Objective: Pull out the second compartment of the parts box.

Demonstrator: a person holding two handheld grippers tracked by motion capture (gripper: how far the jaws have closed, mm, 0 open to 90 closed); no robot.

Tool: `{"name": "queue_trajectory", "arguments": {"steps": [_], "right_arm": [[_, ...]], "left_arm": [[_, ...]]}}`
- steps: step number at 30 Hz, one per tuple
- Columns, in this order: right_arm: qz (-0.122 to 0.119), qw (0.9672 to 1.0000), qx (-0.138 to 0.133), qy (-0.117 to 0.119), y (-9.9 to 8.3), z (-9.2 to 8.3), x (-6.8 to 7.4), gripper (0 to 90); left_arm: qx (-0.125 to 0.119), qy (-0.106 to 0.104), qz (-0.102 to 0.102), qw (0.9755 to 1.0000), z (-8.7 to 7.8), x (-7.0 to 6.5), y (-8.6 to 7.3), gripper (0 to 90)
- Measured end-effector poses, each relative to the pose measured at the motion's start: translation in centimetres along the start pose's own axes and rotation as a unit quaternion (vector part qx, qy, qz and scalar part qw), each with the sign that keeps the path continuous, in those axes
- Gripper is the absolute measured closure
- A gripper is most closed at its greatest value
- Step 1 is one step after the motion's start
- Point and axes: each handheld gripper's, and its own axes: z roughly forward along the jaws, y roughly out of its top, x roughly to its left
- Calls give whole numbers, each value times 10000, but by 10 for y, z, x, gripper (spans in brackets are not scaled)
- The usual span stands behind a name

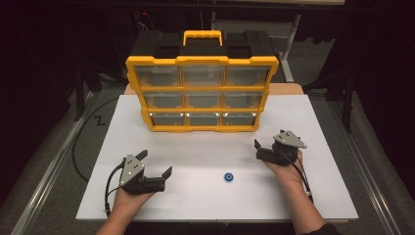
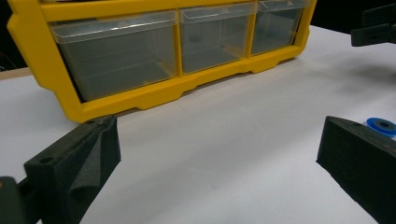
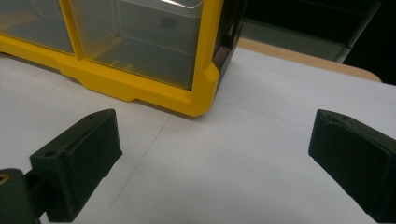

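Note:
A yellow organiser (image 1: 202, 93) with nine clear drawers stands upright at the back middle of the white board (image 1: 293, 196). A small blue ring (image 1: 228, 176) lies flat on the board near the front, between my two grippers. My left gripper (image 1: 155, 163) rests at the front left, open and holding nothing. In the left gripper view its jaws (image 2: 219, 163) stand wide apart, facing the organiser's (image 2: 140, 100) bottom row, with the blue ring (image 2: 383, 125) just past the right jaw. My right gripper (image 1: 268, 142) is open at the right. Its jaws (image 3: 215, 154) frame bare board beside the organiser's corner (image 3: 201, 100).
A small dark item (image 3: 166, 22) lies inside the bottom right drawer. The other gripper (image 2: 373, 28) shows at the left gripper view's top right. A black cable (image 1: 78, 142) loops off the board's left side. Metal rails (image 1: 54, 166) flank the table.

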Motion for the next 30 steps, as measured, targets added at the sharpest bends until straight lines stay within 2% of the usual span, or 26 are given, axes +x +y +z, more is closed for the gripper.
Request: {"name": "queue_trajectory", "arguments": {"steps": [7, 11, 16, 25, 26, 28, 30], "right_arm": [[-105, 9999, 47, -28, 1, -3, -1, 36], [-277, 9996, 30, -78, 1, -9, 0, 35], [-450, 9987, 159, -153, -3, -15, -2, 28], [-435, 9990, 68, -95, -5, -25, -5, 16], [-433, 9990, 64, -80, -5, -26, -5, 11], [-386, 9992, -7, -72, -4, -28, -6, 11], [-398, 9992, -3, -84, -4, -29, -6, 10]], "left_arm": [[10, 89, -13, 10000, 0, 0, 0, 1], [96, 60, 59, 9999, -1, 0, -1, 4], [101, 8, 136, 9999, -2, 0, -1, 6], [32, 74, 92, 9999, -3, -1, -1, 6], [14, 74, 75, 9999, -3, 0, -2, 6], [-32, 39, -109, 9999, -2, 3, -3, 6], [-73, 89, -158, 9998, -2, 5, -4, 6]]}}
